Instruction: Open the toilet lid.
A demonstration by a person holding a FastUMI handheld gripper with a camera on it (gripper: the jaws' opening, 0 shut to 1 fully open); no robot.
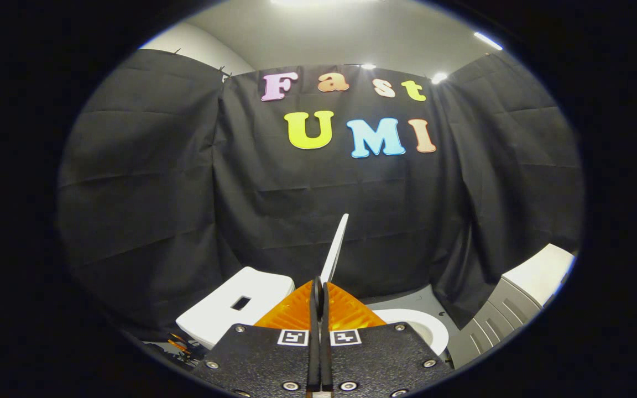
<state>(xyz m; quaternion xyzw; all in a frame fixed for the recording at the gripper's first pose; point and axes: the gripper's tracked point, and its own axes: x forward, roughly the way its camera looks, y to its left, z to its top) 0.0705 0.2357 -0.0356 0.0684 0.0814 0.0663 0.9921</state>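
with the two fingers pressed together into a single wedge, the gripper (319, 287) pinches the near edge of the toilet lid (335, 247), which shows edge-on as a thin white blade rising from between the fingertips and leaning slightly to the right against the black cloth wall (147, 182). the lid stands raised, close to upright, well clear of the seat. below and to the right of the fingers, part of the white seat ring (426, 326) curves round, with the bowl opening partly hidden behind the gripper body. to the left of the fingers sits the white tank (235, 309), tilted in this lens, with a small dark rectangular slot on its top. further right, near the cloth, stands a grey ribbed cabinet (495, 318) with a white top. a strip of grey floor (412, 301) shows between the seat and the cloth. ceiling lights (487, 40) glare above the cloth.
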